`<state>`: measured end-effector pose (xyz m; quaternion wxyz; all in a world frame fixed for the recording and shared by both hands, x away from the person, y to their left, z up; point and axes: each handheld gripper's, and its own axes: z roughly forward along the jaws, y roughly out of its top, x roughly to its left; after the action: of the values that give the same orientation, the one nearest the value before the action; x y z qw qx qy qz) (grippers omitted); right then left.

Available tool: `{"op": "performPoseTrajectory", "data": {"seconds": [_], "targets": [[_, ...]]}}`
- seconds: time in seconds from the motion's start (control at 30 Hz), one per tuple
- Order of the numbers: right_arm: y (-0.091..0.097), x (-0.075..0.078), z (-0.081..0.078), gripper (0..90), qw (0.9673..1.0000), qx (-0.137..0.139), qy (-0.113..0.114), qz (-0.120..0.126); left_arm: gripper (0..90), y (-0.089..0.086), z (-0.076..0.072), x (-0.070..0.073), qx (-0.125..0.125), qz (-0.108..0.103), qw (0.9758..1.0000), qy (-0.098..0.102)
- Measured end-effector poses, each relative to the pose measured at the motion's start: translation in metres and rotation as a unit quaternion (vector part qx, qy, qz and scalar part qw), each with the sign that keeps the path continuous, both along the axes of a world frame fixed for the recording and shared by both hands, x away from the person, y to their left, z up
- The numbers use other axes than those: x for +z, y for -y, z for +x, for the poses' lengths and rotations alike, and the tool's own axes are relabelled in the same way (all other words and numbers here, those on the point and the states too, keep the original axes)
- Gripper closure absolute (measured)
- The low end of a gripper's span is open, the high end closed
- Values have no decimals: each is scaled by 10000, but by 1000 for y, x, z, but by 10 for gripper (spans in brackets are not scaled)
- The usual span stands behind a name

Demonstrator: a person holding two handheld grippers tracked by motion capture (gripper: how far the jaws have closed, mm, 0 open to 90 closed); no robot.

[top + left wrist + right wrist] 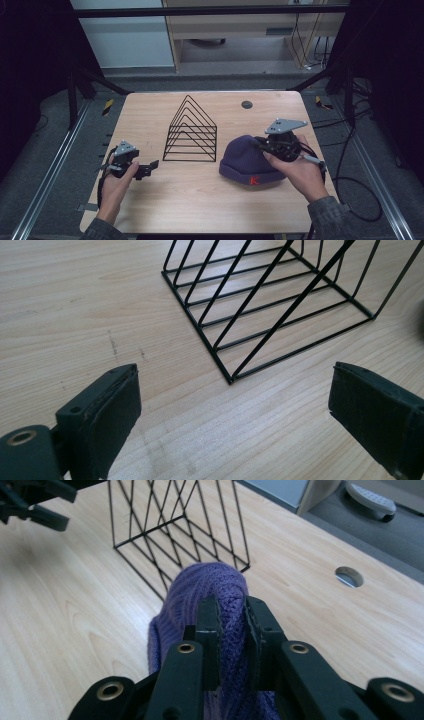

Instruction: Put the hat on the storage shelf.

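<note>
High view: one beanie (248,160), one wire rack (191,131), two claws.

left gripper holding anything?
No. In the left gripper view the left gripper has its fingers wide apart over bare table, short of the wire rack.

Table (200,195): pale wood grain, smooth, matt
Wire rack (191,131): thin black metal rods
Beanie (245,157): purple ribbed knit cloth
Jaw pads: black, matt
</note>
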<state>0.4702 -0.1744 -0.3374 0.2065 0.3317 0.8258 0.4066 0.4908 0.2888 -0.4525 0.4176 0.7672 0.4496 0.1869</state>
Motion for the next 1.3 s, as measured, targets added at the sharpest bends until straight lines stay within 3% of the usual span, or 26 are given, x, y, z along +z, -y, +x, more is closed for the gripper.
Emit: {"op": "performPoseTrajectory", "data": {"seconds": [0.13, 0.37, 0.43, 0.6, 0.83, 0.93, 1.0, 1.07, 1.3], "targets": [[3, 11, 5, 785, 9999, -92, 19, 93, 61, -3, -2, 12, 8, -88, 9999, 122], [7, 32, 11, 785, 9995, -202, 102, 197, 49, -4, -1, 56, -128, -190, 9983, 544], [6, 36, 13, 785, 9990, -222, 106, 377, 46, -3, 1, 69, -163, -218, 9979, 582], [2, 45, 23, 785, 9985, -281, 202, 421, 46, 0, 7, 90, -315, -167, 9976, 592], [-7, 66, 36, 785, 9977, -350, 334, 485, 50, 11, 13, 115, -563, -376, 9957, 635], [-13, 74, 43, 785, 9975, -406, 341, 460, 73, 20, 15, 129, -689, -267, 9950, 679], [-18, 78, 48, 785, 9974, -457, 378, 399, 152, 25, 15, 136, -772, -231, 9943, 698], [-22, 83, 51, 785, 9972, -470, 425, 396, 148, 30, 14, 142, -917, -241, 9929, 714], [-36, 106, 66, 785, 9958, -472, 528, 587, 98, 45, 20, 155, -1034, -149, 9913, 797]]}}
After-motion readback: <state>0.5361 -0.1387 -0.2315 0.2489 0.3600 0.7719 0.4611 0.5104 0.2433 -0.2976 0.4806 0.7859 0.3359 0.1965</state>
